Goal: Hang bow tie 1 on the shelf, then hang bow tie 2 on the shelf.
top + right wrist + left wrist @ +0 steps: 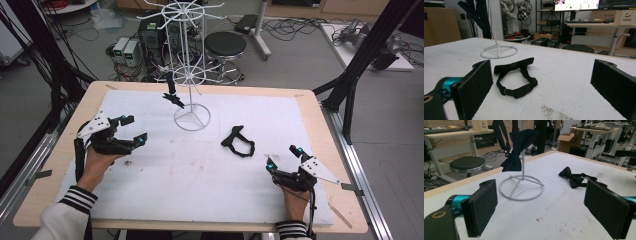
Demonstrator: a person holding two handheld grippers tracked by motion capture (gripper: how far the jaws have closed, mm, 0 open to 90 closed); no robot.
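1. Bow ties are the work here: one dark bow tie (519,147) already hangs on the white wire rack (189,75), and a second bow tie (239,141) lies flat on the white mat (150,190), between the rack's ring base and the right gripper (284,159).
2. Left gripper (132,129) is held above the mat on the person's left side, well apart from both ties. Its jaws stand wide apart and nothing is between them; in the left gripper view they frame the rack base and the hanging tie.
3. Right gripper rests low near the front right of the mat. Its jaws are also spread wide and hold nothing; in the right gripper view the lying tie (515,77), with its strap in a loop, is just ahead of them.
4. Step in hand, as I judge it: the approach before picking up the tie on the mat, so that it can go on the rack.
5. Next move should bring the right gripper forward and low, close on the strap or the knot, then lift it toward a free hook without knocking the rack.
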